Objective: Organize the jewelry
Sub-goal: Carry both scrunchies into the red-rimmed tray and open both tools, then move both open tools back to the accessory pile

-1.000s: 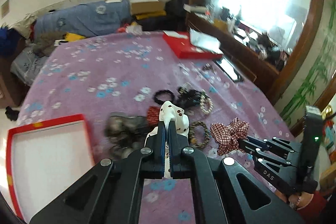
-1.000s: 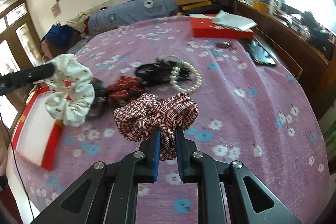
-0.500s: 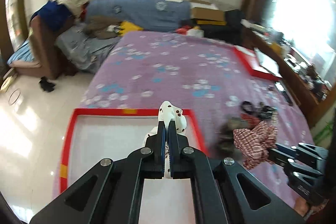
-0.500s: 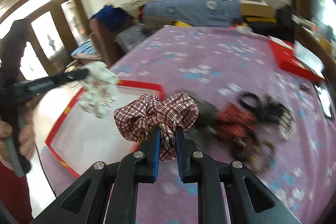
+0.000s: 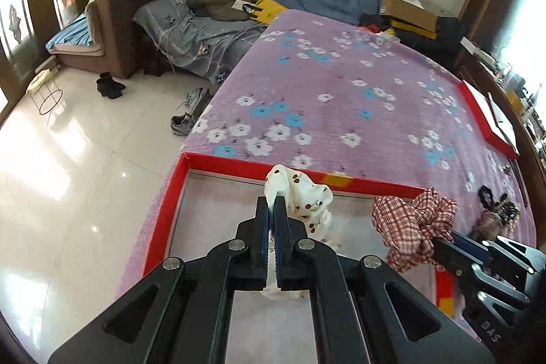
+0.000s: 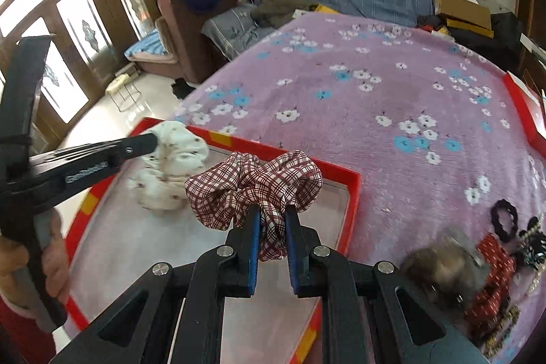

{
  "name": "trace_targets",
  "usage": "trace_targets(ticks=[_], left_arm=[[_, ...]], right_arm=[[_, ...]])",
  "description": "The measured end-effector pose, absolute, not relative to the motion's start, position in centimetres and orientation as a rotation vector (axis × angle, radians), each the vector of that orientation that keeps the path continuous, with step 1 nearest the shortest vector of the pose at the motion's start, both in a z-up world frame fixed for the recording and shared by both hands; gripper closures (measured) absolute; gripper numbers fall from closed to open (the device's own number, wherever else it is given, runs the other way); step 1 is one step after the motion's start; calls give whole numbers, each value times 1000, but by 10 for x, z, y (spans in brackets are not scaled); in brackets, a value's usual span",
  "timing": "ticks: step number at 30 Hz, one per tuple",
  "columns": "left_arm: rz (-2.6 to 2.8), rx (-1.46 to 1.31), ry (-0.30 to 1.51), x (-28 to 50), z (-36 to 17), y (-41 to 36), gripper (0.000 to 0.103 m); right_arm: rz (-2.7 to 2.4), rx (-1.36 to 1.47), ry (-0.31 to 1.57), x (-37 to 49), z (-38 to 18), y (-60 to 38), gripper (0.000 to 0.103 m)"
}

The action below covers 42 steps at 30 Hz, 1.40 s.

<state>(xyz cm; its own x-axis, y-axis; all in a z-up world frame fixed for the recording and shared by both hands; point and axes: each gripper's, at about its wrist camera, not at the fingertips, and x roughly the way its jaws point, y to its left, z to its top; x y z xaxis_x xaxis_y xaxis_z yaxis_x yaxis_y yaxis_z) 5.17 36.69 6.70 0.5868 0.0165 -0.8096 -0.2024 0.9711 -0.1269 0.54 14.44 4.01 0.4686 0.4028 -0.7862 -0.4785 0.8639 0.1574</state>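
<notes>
My left gripper point(image 5: 272, 203) is shut on a white cherry-print scrunchie point(image 5: 303, 197) and holds it over the red-rimmed white tray point(image 5: 239, 164). It also shows in the right wrist view point(image 6: 153, 139) with the white scrunchie point(image 6: 170, 166). My right gripper point(image 6: 271, 214) is shut on a red plaid scrunchie point(image 6: 254, 183), also above the tray point(image 6: 353, 193). In the left wrist view the right gripper point(image 5: 440, 244) holds the plaid scrunchie point(image 5: 413, 227) over the tray's right side.
Loose jewelry lies on the purple flowered blanket point(image 6: 375, 98) at the right: a black hair tie point(image 6: 505, 220), a red scrunchie point(image 6: 491, 275), a furry brown item point(image 6: 440, 272). A red box point(image 5: 488, 115) lies far right. The bed edge and white floor point(image 5: 68, 159) are left.
Both grippers have swung left from the jewelry pile to over the tray, each still holding its scrunchie. The right gripper's jaws have parted slightly around the plaid scrunchie.
</notes>
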Motion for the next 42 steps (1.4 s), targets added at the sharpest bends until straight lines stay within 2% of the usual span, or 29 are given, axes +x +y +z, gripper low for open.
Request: trace_targets(ticks=[5, 7, 9, 12, 18, 26, 42], left_arm=[[160, -224, 940, 56, 62, 372, 100], [159, -232, 939, 54, 63, 374, 97], [161, -236, 932, 51, 66, 374, 87], [174, -240, 901, 42, 77, 372, 70], [205, -231, 810, 13, 111, 363, 55], [234, -203, 752, -31, 139, 338, 42], [125, -179, 809, -63, 132, 241, 41]], right_arm=[[535, -107, 955, 15, 28, 154, 85], [543, -123, 957, 14, 28, 158, 79], [546, -135, 944, 12, 31, 159, 62], [538, -147, 903, 8, 38, 157, 53], [536, -135, 862, -5, 56, 140, 52], [533, -77, 835, -35, 75, 94, 47], [365, 67, 827, -101, 77, -69, 43]])
